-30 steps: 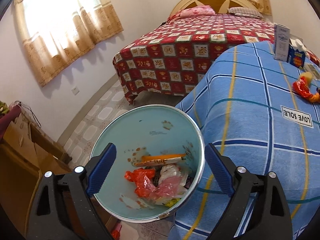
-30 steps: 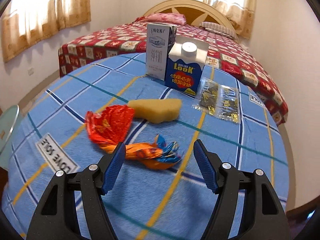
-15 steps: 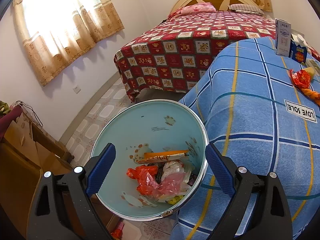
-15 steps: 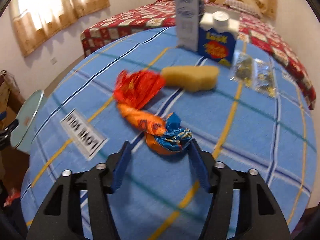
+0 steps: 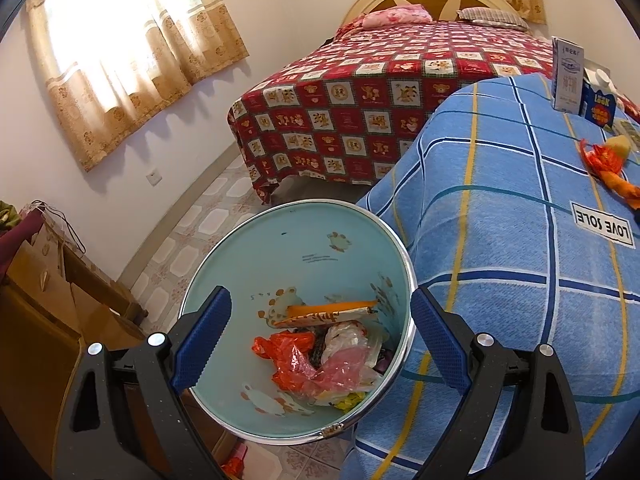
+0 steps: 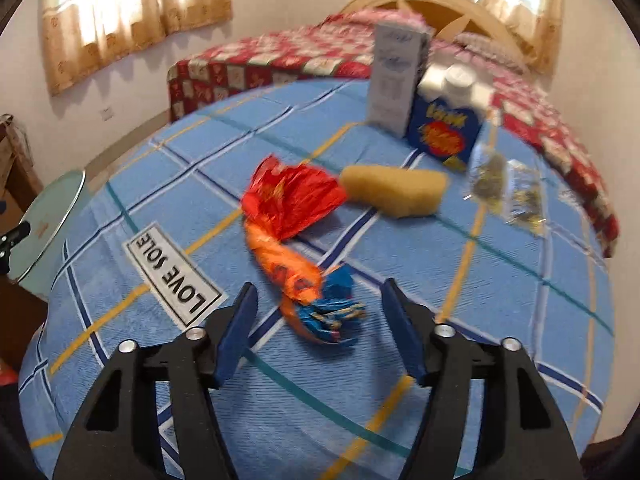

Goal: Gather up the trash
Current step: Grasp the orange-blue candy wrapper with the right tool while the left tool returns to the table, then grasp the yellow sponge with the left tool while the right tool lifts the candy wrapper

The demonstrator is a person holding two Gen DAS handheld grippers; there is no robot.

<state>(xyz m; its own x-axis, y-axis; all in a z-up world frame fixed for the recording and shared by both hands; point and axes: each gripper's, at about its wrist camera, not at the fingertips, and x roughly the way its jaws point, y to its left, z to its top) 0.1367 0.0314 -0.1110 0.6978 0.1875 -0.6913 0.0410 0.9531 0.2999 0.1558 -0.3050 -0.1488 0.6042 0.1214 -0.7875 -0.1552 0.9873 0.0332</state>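
A twisted snack wrapper [image 6: 296, 264], red at its far end, orange in the middle and blue at the near end, lies on the blue checked tablecloth [image 6: 500, 280]. My right gripper [image 6: 319, 286] points down at it and its jaws are closing. The blue end lies between them, and neither pad touches it. In the left wrist view the wrapper [image 5: 604, 164] shows at the far right. My left gripper [image 5: 320, 292] stands wide open over a pale teal trash bin [image 5: 304, 248] beside the table. The bin holds plastic bags and wrappers.
A yellow sponge [image 6: 396, 190], a white carton [image 6: 394, 80], a blue carton [image 6: 446, 132] and clear packets [image 6: 508, 188] lie behind the wrapper. The bin [image 6: 44, 216] is off the table's left edge. A red quilted bed [image 5: 380, 92] stands behind, and wooden furniture [image 5: 48, 320] on the left.
My right gripper has moved forward and slightly down onto the wrapper's blue end, rolled a little, and its jaws have narrowed. The left gripper and bin have barely shifted.
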